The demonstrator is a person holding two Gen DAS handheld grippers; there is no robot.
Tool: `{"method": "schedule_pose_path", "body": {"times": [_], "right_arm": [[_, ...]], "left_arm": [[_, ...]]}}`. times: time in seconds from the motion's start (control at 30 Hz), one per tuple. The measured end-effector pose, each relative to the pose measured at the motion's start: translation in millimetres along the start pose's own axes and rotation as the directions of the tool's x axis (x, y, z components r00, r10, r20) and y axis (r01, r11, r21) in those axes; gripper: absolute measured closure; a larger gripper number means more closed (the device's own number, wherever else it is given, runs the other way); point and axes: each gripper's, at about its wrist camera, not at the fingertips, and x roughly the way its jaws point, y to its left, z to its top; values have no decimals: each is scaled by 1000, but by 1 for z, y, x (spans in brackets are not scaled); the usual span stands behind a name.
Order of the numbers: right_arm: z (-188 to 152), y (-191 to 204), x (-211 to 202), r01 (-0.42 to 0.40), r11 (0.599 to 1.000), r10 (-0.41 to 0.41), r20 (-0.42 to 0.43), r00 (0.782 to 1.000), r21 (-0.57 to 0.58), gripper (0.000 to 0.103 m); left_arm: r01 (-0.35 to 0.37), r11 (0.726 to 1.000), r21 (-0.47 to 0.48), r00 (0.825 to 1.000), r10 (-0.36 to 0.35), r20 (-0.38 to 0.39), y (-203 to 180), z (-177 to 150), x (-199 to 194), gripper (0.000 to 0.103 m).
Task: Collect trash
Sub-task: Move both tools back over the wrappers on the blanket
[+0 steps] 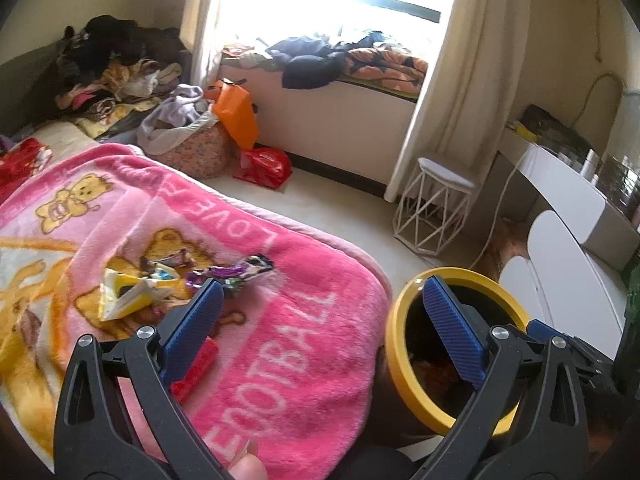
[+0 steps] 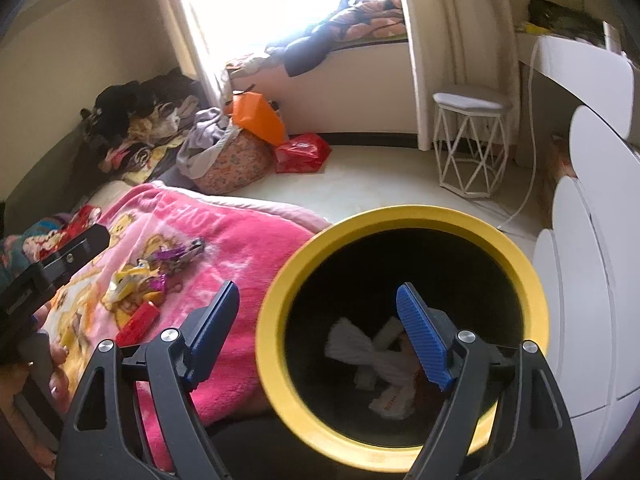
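Wrappers point(image 1: 176, 280): heaped on blanket point(image 1: 304, 340), left of bin point(image 2: 400, 272). Both grippers point(image 1: 322, 304) point(image 2: 318, 308) spread, empty. I'd pinch one wrapper's edge, sparing the fleece.

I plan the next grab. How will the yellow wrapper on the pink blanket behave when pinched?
The yellow wrapper looks crumpled and thin, so probably light and floppy. Lying on the soft pink blanket, it may sink or slide away from the open left gripper.

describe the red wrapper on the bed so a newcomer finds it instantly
Start at the pink blanket beside the yellow-rimmed bin. Trash lies clustered on it; the red wrapper lies nearest the blanket's near edge. It is flat, plain red, unlike the yellow wrapper and purple wrappers beyond.
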Motion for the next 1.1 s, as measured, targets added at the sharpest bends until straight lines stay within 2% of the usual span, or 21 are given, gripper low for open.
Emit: {"method": "schedule_pose_path", "body": {"times": [0.5, 0.87, 1.1], "right_arm": [[9, 67, 18, -96, 988, 96, -11, 995, -119, 24], [12, 119, 46, -186, 961, 178, -56, 982, -206, 24], [8, 149, 70, -236, 941, 216, -105, 971, -243, 24]], "left_arm": [[-105, 989, -105, 994, 109, 32, 69, 4, -14, 11], [-220, 953, -208, 974, 225, 2, 141, -4, -15, 11], [-268, 930, -251, 963, 270, -29, 174, -11, -9, 11]]}}
